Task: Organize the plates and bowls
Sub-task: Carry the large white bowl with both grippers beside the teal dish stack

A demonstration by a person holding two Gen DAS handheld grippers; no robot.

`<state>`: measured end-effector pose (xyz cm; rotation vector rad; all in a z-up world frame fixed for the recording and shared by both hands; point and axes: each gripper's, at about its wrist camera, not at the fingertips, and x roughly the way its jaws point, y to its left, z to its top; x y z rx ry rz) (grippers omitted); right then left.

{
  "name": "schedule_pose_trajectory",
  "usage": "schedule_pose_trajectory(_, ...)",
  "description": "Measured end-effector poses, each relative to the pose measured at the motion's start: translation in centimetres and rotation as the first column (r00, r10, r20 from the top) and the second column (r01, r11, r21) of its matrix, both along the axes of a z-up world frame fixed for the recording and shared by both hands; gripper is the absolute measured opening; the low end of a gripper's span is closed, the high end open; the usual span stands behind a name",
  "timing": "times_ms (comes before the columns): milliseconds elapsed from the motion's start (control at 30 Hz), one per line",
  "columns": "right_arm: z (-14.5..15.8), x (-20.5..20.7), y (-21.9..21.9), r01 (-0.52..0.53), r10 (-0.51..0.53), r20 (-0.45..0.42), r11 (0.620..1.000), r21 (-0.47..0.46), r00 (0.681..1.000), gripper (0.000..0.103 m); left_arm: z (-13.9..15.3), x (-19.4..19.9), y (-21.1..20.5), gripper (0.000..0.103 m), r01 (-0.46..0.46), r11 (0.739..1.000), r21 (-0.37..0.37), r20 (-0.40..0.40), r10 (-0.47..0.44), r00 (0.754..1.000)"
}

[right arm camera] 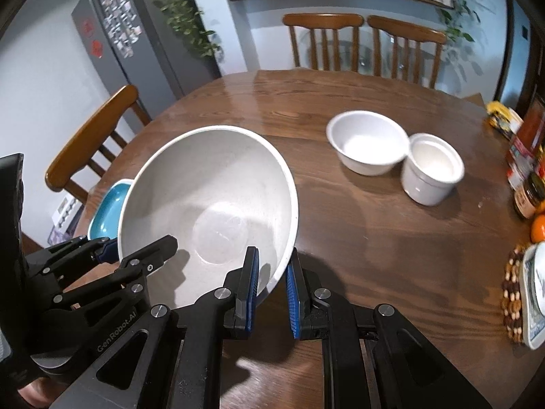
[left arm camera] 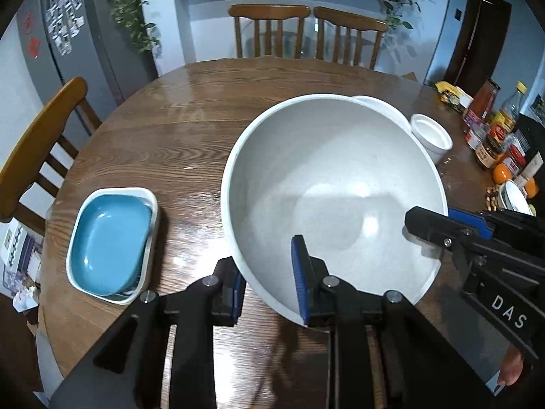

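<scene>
A large white bowl [left arm camera: 333,184] is held tilted above the round wooden table [left arm camera: 177,109]. My left gripper [left arm camera: 269,283] is shut on its near rim, one pad inside and one outside. My right gripper [right arm camera: 272,293] is shut on the bowl's [right arm camera: 207,204] other rim and also shows in the left wrist view [left arm camera: 439,228]. A smaller white bowl [right arm camera: 368,143] and a white cup-shaped bowl [right arm camera: 431,170] stand touching on the table to the right. A blue dish [left arm camera: 109,238] lies nested in a white rectangular dish [left arm camera: 150,201] at the left.
Wooden chairs [left arm camera: 272,27] stand at the far side and one [left arm camera: 44,143] at the left. Jars, bottles and oranges [left arm camera: 494,139] crowd the right edge, with a dish on a beaded mat [right arm camera: 531,293]. A grey fridge [right arm camera: 133,34] stands behind.
</scene>
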<state>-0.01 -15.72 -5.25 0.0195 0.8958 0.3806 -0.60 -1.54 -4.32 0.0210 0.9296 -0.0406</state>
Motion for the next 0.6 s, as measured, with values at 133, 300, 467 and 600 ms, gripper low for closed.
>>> schedule_pose_trajectory(133,0.8,0.5,2.0,-0.023,0.023,0.021,1.0,-0.008,1.0,0.017,0.6,0.3,1.5,0.023,-0.02,1.0,-0.001,0.01,0.02,1.0)
schedule_pose_trajectory(300,1.9,1.0,4.0,-0.029,0.03,0.046,1.0,-0.013,0.999,0.017,1.5,0.7,3.2,0.023,-0.03,1.0,-0.008,0.024,0.03,0.999)
schedule_pose_trajectory(467,2.2,1.8,5.2,-0.025,0.026,0.044,1.0,-0.019,0.999,0.017,1.6,1.5,4.2,0.024,-0.024,1.0,-0.009,0.021,0.024,0.999)
schedule_pose_trajectory(600,1.5,2.3,5.7,-0.024,0.025,0.018,0.999,-0.03,1.0,0.017,0.8,2.3,4.9,0.024,-0.021,1.0,-0.015,-0.007,0.021,1.0)
